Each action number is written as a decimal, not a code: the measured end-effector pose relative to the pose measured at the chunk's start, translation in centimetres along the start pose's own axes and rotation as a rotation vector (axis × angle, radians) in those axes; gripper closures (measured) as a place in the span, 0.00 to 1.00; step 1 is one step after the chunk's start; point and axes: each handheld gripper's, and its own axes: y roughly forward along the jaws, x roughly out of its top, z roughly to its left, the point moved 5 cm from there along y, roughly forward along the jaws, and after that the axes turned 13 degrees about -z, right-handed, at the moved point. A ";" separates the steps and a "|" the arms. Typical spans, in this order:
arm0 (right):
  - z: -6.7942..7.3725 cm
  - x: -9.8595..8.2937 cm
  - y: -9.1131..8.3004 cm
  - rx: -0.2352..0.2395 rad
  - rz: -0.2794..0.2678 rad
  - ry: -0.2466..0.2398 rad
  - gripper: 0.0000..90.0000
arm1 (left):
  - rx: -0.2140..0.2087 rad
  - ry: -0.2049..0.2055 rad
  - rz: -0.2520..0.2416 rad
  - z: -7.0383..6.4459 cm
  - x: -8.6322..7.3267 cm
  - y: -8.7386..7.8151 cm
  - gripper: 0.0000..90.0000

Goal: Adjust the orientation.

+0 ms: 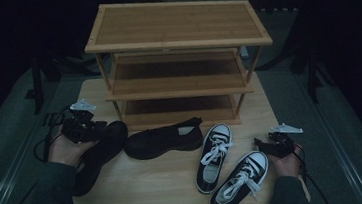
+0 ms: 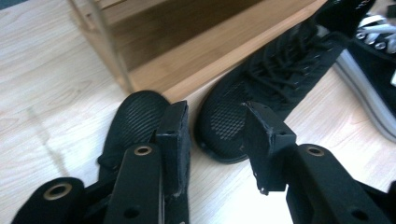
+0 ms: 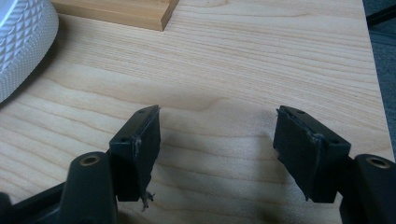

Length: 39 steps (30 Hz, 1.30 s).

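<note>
A three-tier bamboo shoe rack (image 1: 177, 32) stands at the far side of the pale wooden table (image 1: 162, 184), its shelves bare, and four shoes lie in front of it, so the work looks like shelving shoes. The left gripper (image 1: 102, 129) sits over the toe end of the black mesh sneaker at the near left (image 1: 96, 155), which lies with its heel toward the near edge and its toe pointing at the rack. In the left gripper view its jaws stand apart, one pad (image 2: 173, 140) lying along the mesh upper (image 2: 135, 116) and the other hanging over bare table between the two black shoes; nothing is clamped yet, and the stance suggests it is lining up to pinch this shoe by its side wall. Its partner, the second black mesh sneaker (image 1: 165, 139), lies sideways just in front of the lowest shelf, toe close to the first. To the right, a pair of black canvas sneakers with white laces and white rubber toe caps (image 1: 228, 170) lies angled side by side. The right gripper (image 1: 262, 144) waits just right of that pair, jaws wide apart over bare wood (image 3: 215, 126), probably parked clear until needed.
</note>
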 end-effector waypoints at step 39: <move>0.0 0.0 0.0 0.013 0.000 0.001 0.33 | -0.207 0.166 0.016 -9.6 4.0 7.3 0.69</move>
